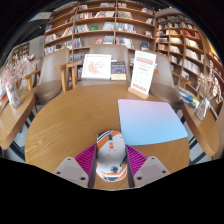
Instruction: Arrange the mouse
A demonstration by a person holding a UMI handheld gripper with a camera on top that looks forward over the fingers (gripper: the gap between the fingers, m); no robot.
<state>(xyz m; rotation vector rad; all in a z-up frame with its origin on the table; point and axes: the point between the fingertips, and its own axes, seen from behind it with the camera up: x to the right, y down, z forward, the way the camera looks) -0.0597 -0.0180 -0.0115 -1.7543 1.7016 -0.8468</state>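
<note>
Nearest the camera, the gripper [111, 168] showed its two grey fingers with magenta pads [87, 160] on their inner faces. Between them sat the white and grey computer mouse with orange trim [110, 154], its rounded back filling the space from pad to pad. Both pads appeared to press against the sides of the mouse, so the jaws stood narrowed around it and held it. Whether the mouse rested on the surface below or hung just above it could not be told.

Under and ahead of the fingers spread the round, light brown wooden table [70, 125]. Beyond the mouse and a little to the right lay the pale blue rectangular mouse mat [151, 121], flat on the tabletop and apart from the mouse.

Farther on, past the table's far edge, stood a wooden display stand carrying a white poster and books [97, 68]. To its right a white sign board with red lettering [143, 72] leaned upright. At the left, a wooden side table [15, 112] held small items too blurred to name. Tall wooden bookshelves filled with books [100, 22] lined the back of the room and ran along the right side.
</note>
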